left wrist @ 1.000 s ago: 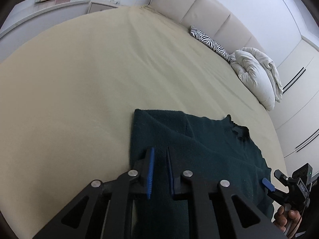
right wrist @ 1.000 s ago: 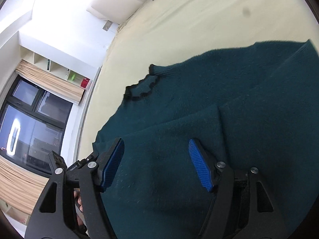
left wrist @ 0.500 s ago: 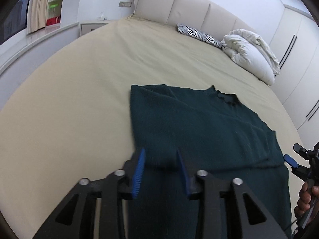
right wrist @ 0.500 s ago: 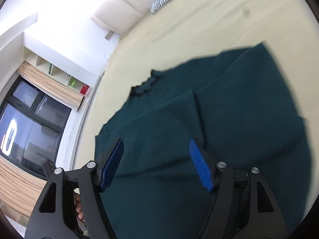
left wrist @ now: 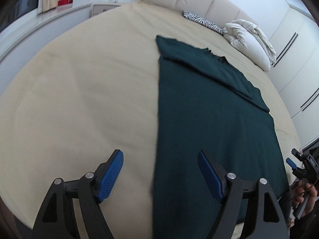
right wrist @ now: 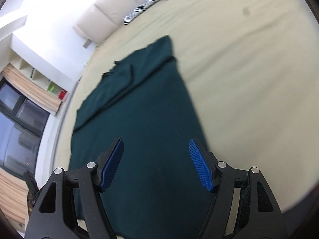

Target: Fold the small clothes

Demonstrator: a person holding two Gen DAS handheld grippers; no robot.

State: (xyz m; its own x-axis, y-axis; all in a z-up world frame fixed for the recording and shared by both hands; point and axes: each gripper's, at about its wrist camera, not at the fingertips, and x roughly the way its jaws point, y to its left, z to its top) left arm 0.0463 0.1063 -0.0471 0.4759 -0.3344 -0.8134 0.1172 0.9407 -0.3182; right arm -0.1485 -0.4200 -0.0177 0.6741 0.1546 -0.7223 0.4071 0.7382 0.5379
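Note:
A dark green knit sweater [left wrist: 209, 115] lies flat on the beige bed, collar at the far end, sleeves folded across its upper part. It also shows in the right wrist view [right wrist: 143, 119]. My left gripper [left wrist: 161, 177] is open and empty above the sweater's near left edge. My right gripper [right wrist: 156, 165] is open and empty above the sweater's near right part. The right gripper also shows at the right edge of the left wrist view [left wrist: 299, 165].
The beige bed [left wrist: 79, 99] spreads wide to the left of the sweater. A zebra-print cushion [left wrist: 201, 21] and a white duvet pile [left wrist: 251, 39] lie by the headboard. Wardrobe doors [left wrist: 299, 59] stand at right. A window [right wrist: 18, 119] is at left.
My left gripper opened and let go of the sweater. Both grippers pulled back toward the near hem, so the whole sweater now lies in view.

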